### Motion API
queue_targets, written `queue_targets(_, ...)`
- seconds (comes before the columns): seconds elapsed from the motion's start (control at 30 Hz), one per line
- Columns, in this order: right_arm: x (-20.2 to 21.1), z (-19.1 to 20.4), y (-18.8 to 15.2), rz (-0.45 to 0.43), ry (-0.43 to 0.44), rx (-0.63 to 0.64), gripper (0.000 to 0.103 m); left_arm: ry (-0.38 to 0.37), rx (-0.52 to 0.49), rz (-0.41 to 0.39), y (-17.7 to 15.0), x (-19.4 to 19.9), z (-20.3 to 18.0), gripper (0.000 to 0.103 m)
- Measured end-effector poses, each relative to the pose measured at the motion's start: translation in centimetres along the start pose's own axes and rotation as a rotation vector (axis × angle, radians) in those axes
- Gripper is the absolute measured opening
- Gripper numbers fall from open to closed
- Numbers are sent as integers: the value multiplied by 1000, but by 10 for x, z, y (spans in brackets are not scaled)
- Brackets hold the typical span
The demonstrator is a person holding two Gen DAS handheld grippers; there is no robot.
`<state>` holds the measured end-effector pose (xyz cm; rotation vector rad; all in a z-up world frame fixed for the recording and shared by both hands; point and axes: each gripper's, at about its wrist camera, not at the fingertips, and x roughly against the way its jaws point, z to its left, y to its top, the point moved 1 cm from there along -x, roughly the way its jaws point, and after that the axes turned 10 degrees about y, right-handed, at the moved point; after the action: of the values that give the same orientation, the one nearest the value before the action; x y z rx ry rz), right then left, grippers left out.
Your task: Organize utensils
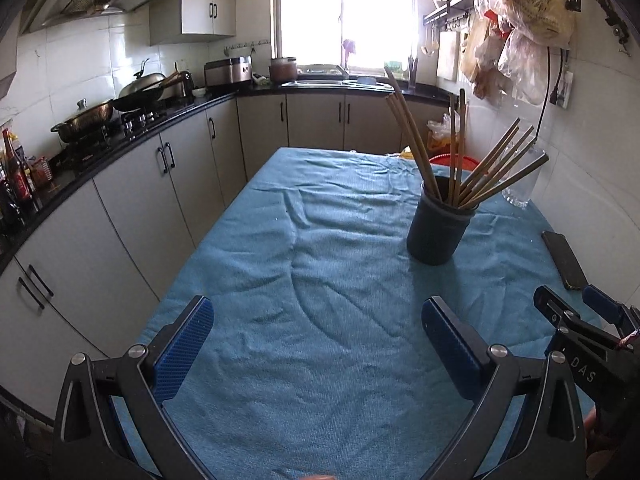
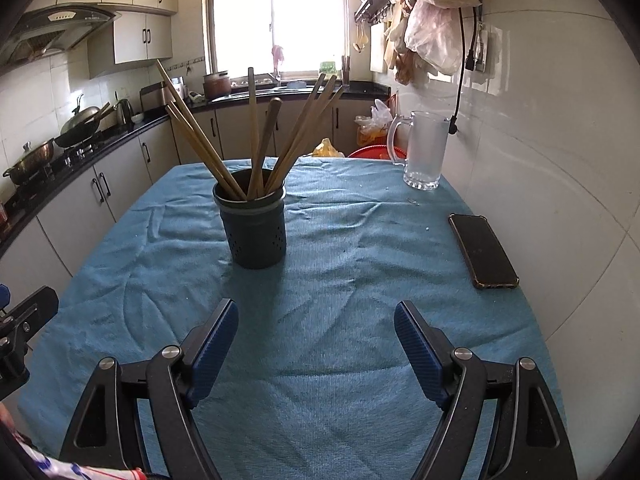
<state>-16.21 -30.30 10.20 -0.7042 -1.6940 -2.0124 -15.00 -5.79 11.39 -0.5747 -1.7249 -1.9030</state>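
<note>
A dark utensil holder (image 1: 438,230) stands upright on the blue cloth-covered table (image 1: 320,280), ahead and to the right of my left gripper (image 1: 316,316). It also shows in the right wrist view (image 2: 255,228), ahead and to the left of my right gripper (image 2: 316,318). Several wooden chopsticks (image 2: 200,144) and a wooden utensil handle (image 2: 267,136) stand fanned out inside it; the chopsticks also show in the left wrist view (image 1: 492,172). Both grippers are open and empty, low over the near part of the table.
A black phone (image 2: 482,250) lies on the cloth at the right, near the tiled wall. A frosted glass mug (image 2: 424,150) stands at the far right corner. Kitchen cabinets and a stove with pans (image 1: 120,108) run along the left. The right gripper's frame (image 1: 580,328) sits at my left view's right edge.
</note>
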Motion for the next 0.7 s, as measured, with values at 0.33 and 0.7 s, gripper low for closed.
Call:
queue_targets(0.33,-15,0,-3,34,-5,5,84,-17,-15,54,-6,-19,-3,103)
queue_targets(0.7,-26,2,-8,63,-3,10,84,-25,-23,99,-9,-33,-6,103)
